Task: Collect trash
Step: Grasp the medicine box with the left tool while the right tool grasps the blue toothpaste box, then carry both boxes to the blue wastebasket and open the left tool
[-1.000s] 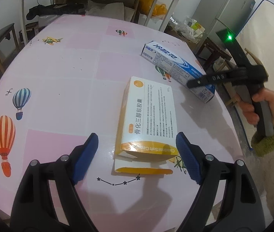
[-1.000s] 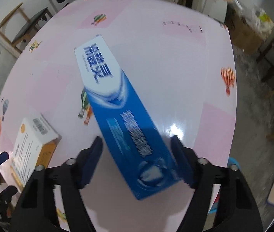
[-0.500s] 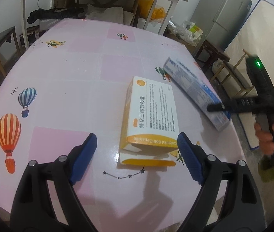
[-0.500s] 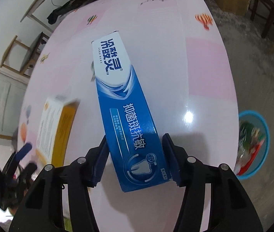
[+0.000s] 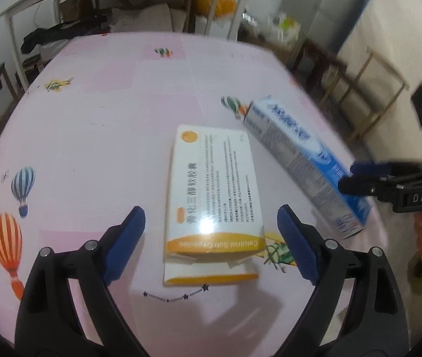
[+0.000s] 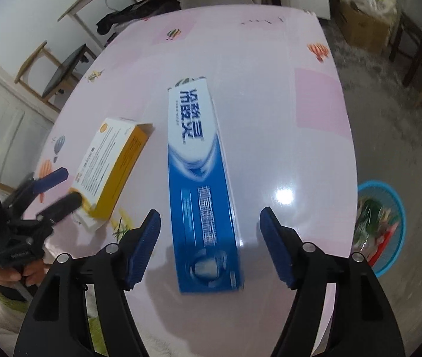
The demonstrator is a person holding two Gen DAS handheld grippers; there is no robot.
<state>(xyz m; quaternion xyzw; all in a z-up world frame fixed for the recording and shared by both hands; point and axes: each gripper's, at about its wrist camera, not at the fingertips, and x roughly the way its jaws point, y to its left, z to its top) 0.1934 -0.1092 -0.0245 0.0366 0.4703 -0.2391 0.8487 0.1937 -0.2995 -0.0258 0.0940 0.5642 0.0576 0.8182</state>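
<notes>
Seen from the left wrist camera, the left gripper (image 5: 211, 232) hangs over a pink table (image 5: 97, 125), its jaws opening around the near end of a white-and-orange medicine box (image 5: 213, 190) without touching it. The box's end reads "Calcitriol Soft Capsules"; its flap lies open on the cloth. Just beside it, the blue toothpaste box (image 5: 303, 163) now angles toward the table's right edge, its far end having swung nearer the medicine box. "DAS" marks the right gripper (image 5: 356, 175).

From the right wrist camera, the right gripper's jaws are opening, clear of the toothpaste box (image 6: 202, 184), which lies flat between them after being clamped half a second ago. Its large Chinese lettering is blurred. A blue basket (image 6: 389, 232) of rubbish sits on the floor beyond the edge.
</notes>
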